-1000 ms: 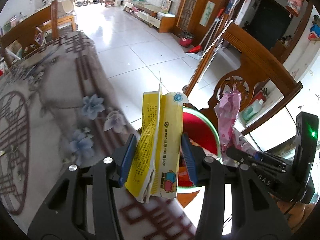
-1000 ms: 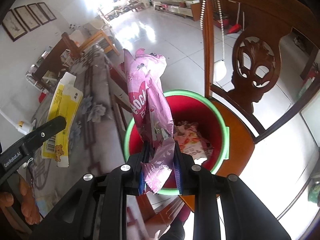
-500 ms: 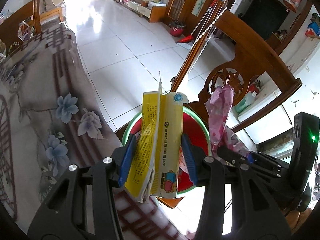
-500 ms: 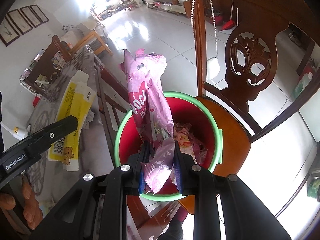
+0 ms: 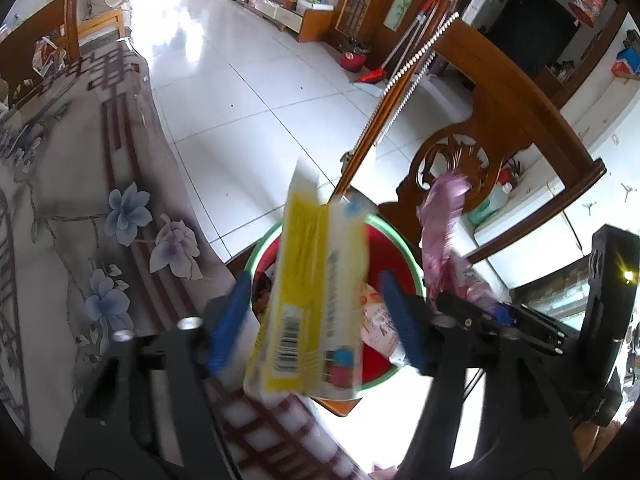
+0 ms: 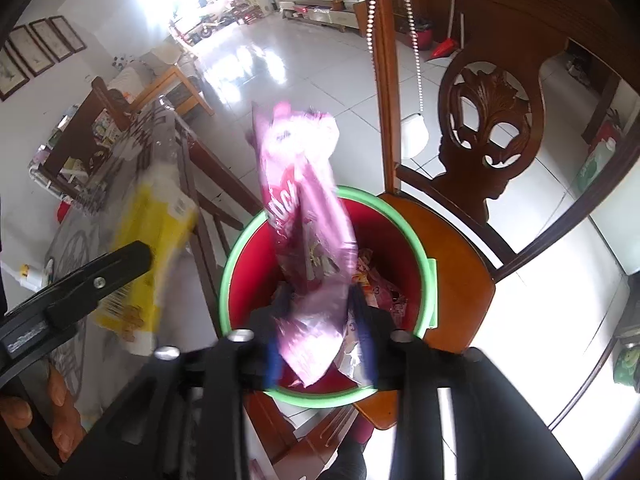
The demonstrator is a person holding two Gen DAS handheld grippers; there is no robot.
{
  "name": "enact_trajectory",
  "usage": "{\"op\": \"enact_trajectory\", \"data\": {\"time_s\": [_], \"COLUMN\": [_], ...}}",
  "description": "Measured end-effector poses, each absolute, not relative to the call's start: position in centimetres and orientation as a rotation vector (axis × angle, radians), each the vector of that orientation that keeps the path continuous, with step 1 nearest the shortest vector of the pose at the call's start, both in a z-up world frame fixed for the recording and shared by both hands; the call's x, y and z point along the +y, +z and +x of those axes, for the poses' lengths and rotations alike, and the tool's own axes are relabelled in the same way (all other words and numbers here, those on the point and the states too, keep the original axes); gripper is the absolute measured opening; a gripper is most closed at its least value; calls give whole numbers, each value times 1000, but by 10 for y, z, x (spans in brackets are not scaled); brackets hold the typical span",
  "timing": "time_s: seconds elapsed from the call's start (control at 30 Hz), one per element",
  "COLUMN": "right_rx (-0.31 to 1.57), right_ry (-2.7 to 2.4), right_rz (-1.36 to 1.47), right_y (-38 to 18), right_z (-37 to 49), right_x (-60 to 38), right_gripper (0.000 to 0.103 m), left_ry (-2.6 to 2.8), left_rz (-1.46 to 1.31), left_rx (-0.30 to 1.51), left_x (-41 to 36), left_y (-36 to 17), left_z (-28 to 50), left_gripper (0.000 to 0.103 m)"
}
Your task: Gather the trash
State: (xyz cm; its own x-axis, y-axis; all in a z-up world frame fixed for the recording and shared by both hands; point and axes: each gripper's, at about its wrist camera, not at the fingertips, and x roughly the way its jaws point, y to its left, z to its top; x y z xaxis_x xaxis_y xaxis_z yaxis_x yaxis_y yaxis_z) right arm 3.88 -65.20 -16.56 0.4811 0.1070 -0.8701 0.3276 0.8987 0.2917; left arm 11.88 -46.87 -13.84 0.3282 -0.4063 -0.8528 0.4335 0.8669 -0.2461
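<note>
Both grippers' jaws are opening, freeing a flattened yellow carton [image 5: 312, 296] and crinkly pink wrapper [image 6: 308, 236] above the round red bucket [image 6: 404, 236].

The bucket [image 6: 244, 264] is red inside with a green rim. One wrapper [image 5: 316, 292] is yellow and white with a barcode, the other wrapper [image 6: 308, 216] pink. The table [image 5: 80, 220] cloth is grey with blue flowers and maroon fretwork.
</note>
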Motion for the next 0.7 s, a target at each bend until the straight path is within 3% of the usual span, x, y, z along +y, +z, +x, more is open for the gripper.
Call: {"op": "enact_trajectory", "data": {"time_s": [0.07, 0.43, 0.7], "right_rx": [1050, 1012, 908], "right_ry": [-167, -144, -78], "right_rz": [473, 477, 389], "right_y": [-164, -153, -119], "right_z": [36, 39, 45], "right_x": [-655, -633, -562], "right_gripper": [58, 65, 71], "left_ry": [-545, -427, -287], "left_rz": [17, 18, -30], "left_rx": [1092, 928, 791], "left_x": [-466, -412, -320], "left_y": [-135, -95, -51], "left_z": [118, 106, 94], "left_gripper": [81, 97, 97]}}
